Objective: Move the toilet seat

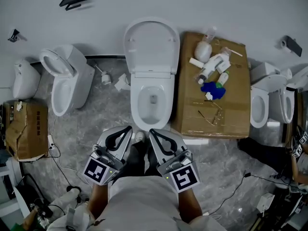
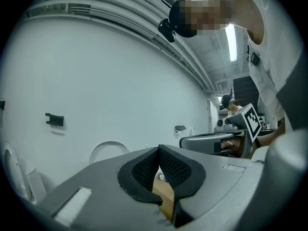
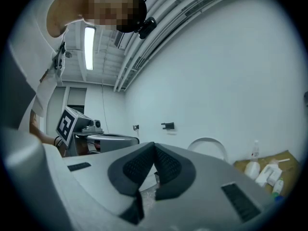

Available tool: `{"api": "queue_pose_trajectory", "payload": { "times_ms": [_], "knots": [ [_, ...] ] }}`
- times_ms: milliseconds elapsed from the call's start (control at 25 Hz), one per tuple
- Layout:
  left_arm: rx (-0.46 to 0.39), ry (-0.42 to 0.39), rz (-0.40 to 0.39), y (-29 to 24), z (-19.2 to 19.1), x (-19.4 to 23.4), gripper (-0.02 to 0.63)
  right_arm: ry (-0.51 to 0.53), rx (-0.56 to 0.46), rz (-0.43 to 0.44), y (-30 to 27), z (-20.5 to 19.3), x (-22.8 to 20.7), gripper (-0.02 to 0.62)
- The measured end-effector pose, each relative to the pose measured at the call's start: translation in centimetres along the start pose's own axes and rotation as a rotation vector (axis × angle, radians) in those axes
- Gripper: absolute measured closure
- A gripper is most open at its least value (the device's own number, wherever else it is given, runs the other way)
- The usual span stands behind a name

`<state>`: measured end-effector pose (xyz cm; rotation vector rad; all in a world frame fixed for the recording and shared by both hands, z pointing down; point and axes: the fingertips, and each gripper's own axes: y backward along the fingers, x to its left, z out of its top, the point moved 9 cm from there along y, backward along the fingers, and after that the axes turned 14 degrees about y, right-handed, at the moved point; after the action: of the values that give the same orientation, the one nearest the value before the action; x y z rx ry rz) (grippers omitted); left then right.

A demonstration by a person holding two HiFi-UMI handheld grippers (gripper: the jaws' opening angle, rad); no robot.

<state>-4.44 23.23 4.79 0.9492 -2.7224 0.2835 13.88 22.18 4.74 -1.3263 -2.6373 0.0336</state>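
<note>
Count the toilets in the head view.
5: centre toilet, lid up; left toilet; right toilet and far-right toilet past the cardboard box; far-left toilet, partly seen, less certain.

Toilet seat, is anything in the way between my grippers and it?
Nothing visible does. The left gripper and right gripper, both shut, hang just before the middle toilet, whose lid stands raised.

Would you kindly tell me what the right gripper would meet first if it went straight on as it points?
Probably the front rim of the toilet bowl just ahead of the shut right gripper. Height is unclear: it might pass above and reach the raised lid.
</note>
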Motion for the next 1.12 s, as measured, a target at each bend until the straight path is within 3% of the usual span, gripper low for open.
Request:
{"api": "queue_pose_trajectory", "payload": {
  "times_ms": [440, 840, 1120],
  "knots": [
    [0.043, 0.059, -0.055, -2.2, -5.0, 4.6, 0.611, -0.025, 0.091, -0.049, -3.1, -5.2, 0.0, 0.596],
    [0.134, 0.126, -0.055, -4.8, -11.4, 8.9, 0.611, -0.104, 0.162, -0.056, -4.9, -12.3, -0.8, 0.595],
    [0.222, 0.109, -0.049, -6.8, -16.9, 11.5, 0.606, -0.179, 0.221, -0.078, -6.0, -19.2, -1.3, 0.594]
  ]
}}
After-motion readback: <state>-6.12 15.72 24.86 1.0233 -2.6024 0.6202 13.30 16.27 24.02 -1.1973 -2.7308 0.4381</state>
